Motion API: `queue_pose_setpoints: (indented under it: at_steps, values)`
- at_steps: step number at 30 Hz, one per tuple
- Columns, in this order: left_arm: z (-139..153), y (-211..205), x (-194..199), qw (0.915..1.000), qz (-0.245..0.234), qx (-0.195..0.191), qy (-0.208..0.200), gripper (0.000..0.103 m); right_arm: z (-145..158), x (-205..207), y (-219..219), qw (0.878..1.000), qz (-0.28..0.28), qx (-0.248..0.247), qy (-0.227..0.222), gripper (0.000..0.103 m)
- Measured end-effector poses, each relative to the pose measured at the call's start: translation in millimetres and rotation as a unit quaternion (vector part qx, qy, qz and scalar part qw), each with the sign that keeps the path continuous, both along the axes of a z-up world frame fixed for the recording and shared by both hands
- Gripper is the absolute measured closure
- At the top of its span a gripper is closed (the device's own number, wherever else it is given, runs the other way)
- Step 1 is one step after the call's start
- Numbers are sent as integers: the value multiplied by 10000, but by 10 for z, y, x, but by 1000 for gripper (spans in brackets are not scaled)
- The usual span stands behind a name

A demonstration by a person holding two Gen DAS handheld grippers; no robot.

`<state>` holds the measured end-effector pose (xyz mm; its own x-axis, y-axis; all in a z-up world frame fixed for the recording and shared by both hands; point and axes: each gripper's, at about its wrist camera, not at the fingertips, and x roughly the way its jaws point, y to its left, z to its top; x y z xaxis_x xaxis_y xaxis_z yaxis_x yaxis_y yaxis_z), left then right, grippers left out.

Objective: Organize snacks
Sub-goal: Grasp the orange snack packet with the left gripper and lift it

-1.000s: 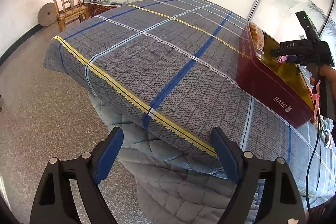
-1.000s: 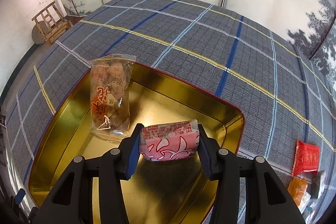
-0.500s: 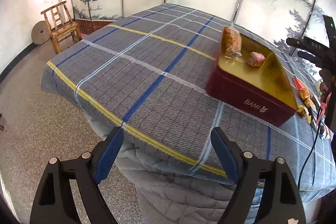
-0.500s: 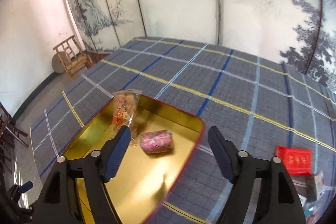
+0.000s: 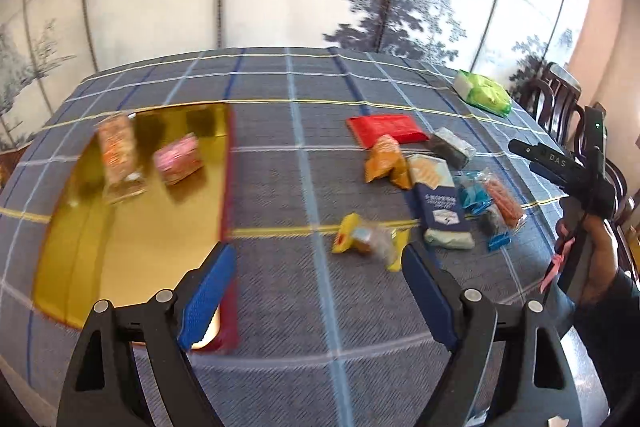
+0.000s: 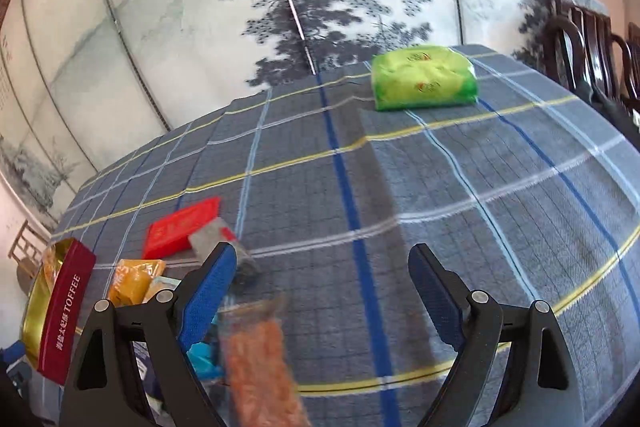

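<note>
Tin (image 5: 120,247): gold inside, red wall, at the table's (image 5: 288,307) left edge; holds a clear bag of biscuits (image 5: 118,151) and a pink packet (image 5: 178,159). Left gripper (image 5: 316,291): jaws open, empty, above the cloth just right of the tin. Loose snacks (image 5: 424,183): clustered toward the right edge. Green pack (image 6: 424,77): far right corner, apart. Right gripper (image 6: 322,291): jaws open, empty, above the orange packet (image 6: 260,367).
</note>
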<state>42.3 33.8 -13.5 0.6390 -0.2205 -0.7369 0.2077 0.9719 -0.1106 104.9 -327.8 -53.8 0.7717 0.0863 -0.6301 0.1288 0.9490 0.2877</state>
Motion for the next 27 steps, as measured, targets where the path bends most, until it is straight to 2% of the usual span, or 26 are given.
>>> queue_pose_setpoints:
  at_steps: [1,3,6,9,10,12,18,27]
  values:
    - [-32,-143,149,10000,-59,45,64,24,-36,-37,-94,9999,-1,153,-40,15]
    - [-95,-389,427,9998,-88,26,203,32,-110,-87,-206,9992,30,390,-113,14]
    - [-188,-705,777,9990,-124,-17,433,37,-191,-117,-359,9953,36,958,-151,13]
    - [-293,-961,1080,9981,-158,187,564,40,-256,-109,-441,9918,57,1273,-120,13]
    - [-348,-1029,1168,9975,-152,204,658,44,-266,-108,-448,9913,55,1311,-99,13]
    - [-461,-1099,1315,9959,-55,279,854,70,-273,-118,-456,9908,104,1345,-126,12]
    - [-465,-1115,1394,9954,61,115,948,75,-279,-113,-429,9899,284,1385,-118,12]
    - [-34,-1203,1280,9969,122,756,168,76,-282,-137,-455,9894,239,1424,-138,12]
